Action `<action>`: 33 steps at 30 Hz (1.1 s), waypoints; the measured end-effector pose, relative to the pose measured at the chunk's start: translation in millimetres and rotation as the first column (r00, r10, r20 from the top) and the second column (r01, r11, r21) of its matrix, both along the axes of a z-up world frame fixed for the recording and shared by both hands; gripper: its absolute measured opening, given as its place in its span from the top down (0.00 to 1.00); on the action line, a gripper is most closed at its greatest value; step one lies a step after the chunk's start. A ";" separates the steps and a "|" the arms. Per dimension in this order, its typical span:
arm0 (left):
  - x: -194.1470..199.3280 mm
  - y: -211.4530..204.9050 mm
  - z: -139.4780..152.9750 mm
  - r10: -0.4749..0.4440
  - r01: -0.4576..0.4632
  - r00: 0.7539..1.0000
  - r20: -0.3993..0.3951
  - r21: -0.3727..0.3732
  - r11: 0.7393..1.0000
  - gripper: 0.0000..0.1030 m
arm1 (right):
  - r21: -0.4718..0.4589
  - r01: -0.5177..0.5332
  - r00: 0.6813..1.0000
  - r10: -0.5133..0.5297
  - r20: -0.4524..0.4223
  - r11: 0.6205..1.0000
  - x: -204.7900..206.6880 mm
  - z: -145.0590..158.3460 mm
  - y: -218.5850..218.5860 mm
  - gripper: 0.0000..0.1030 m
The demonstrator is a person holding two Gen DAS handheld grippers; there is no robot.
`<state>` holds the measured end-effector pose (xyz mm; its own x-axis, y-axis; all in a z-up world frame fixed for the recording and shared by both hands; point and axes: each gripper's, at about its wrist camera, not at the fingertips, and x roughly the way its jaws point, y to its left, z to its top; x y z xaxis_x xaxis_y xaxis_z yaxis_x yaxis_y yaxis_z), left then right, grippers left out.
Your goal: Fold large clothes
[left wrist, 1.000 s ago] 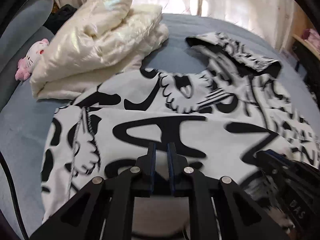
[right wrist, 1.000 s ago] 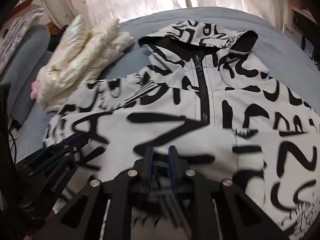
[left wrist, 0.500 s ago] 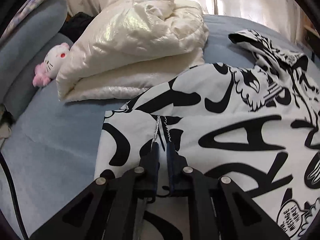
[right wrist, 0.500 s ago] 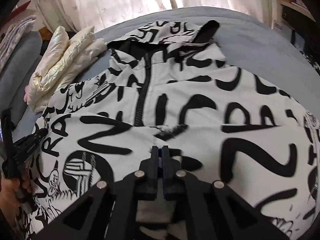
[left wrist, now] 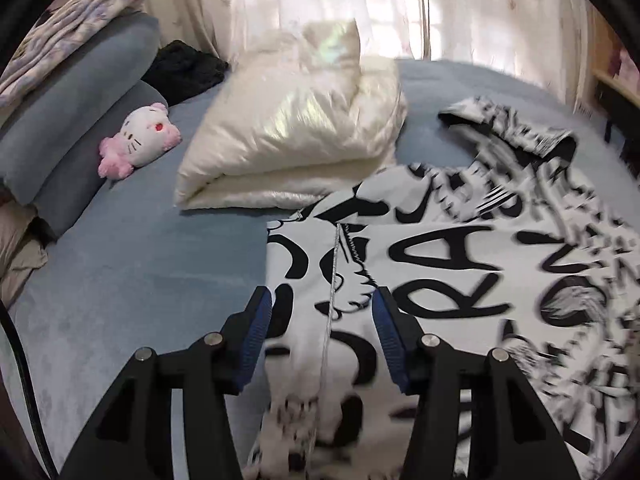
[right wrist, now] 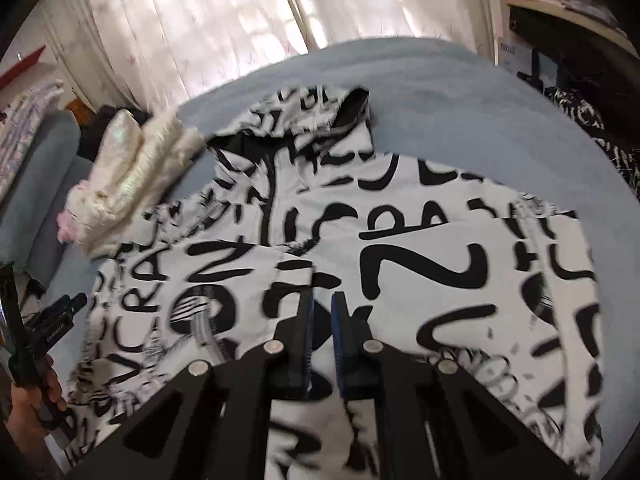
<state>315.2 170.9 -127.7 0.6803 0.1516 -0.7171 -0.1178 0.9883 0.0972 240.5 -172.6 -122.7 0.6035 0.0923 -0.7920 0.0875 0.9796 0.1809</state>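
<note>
A white hoodie with black lettering (left wrist: pixel 460 272) lies spread on the blue bed (left wrist: pixel 140 272), its hood (right wrist: pixel 312 112) toward the curtains and its lower part folded up over the chest. My left gripper (left wrist: pixel 320 296) hovers over the hoodie's left edge. Its jaws are opening, and cloth with a silver cord lies below them, not pinched. My right gripper (right wrist: pixel 323 298) hangs above the middle of the hoodie (right wrist: pixel 420 248). Its jaws are opening by a narrow slit with nothing pressed between the pads. The right wrist view shows the left gripper (right wrist: pixel 60 316) at the far left, held by a hand (right wrist: pixel 36 396).
A folded cream puffy jacket (left wrist: pixel 296 140) lies just beyond the hoodie's left shoulder. A pink and white plush toy (left wrist: pixel 140 140) rests against grey-blue pillows (left wrist: pixel 72 92), with a black garment (left wrist: pixel 184 68) behind. A shelf (right wrist: pixel 560 4) stands at the right.
Both grippers have lifted and drawn back from the hoodie. The left jaws went from shut on the hoodie's edge to wide apart, and the right jaws parted slightly.
</note>
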 end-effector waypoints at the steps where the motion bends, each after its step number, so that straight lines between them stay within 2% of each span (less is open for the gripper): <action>1: -11.4 -1.3 8.8 -0.003 0.003 1.000 0.015 -0.015 1.000 0.51 | -0.001 -0.005 1.000 0.005 0.018 1.000 -9.7 8.9 2.3 0.92; 6: -72.8 -13.2 52.1 -0.052 0.059 0.994 0.092 -0.070 0.996 0.50 | -0.008 -0.036 0.993 0.037 0.110 0.999 -54.4 51.2 14.9 0.92; 11: -143.2 -27.7 85.5 -0.115 0.130 0.979 0.165 -0.080 0.988 0.38 | -0.032 -0.099 0.973 0.103 0.208 0.995 -119.0 94.1 32.0 0.92; 14: -184.3 -31.6 98.2 -0.151 0.169 0.970 0.189 -0.080 0.982 0.33 | -0.047 -0.142 0.959 0.149 0.239 0.989 -157.6 107.9 40.6 0.91; 17: -218.0 -29.6 101.1 -0.179 0.195 0.965 0.191 -0.072 0.978 0.27 | -0.059 -0.176 0.953 0.185 0.239 0.983 -191.1 112.4 45.4 0.85; 21: -252.5 -19.4 95.2 -0.193 0.207 0.969 0.153 -0.086 0.975 0.18 | -0.056 -0.195 0.956 0.203 0.213 0.979 -226.9 110.1 43.5 0.70; 24: -269.6 -5.1 81.8 -0.199 0.208 0.976 0.085 -0.118 0.971 0.16 | -0.069 -0.197 0.962 0.207 0.178 0.978 -246.4 105.0 37.2 0.62; 30: -292.3 20.1 37.7 -0.176 0.161 0.983 -0.052 -0.216 0.963 0.16 | -0.102 -0.192 0.979 0.198 0.057 0.976 -269.9 83.6 19.5 0.60; 33: -300.9 25.2 7.7 -0.196 0.152 0.970 -0.148 -0.265 0.952 0.16 | -0.083 -0.184 0.983 0.181 -0.036 0.979 -284.7 65.4 4.5 0.60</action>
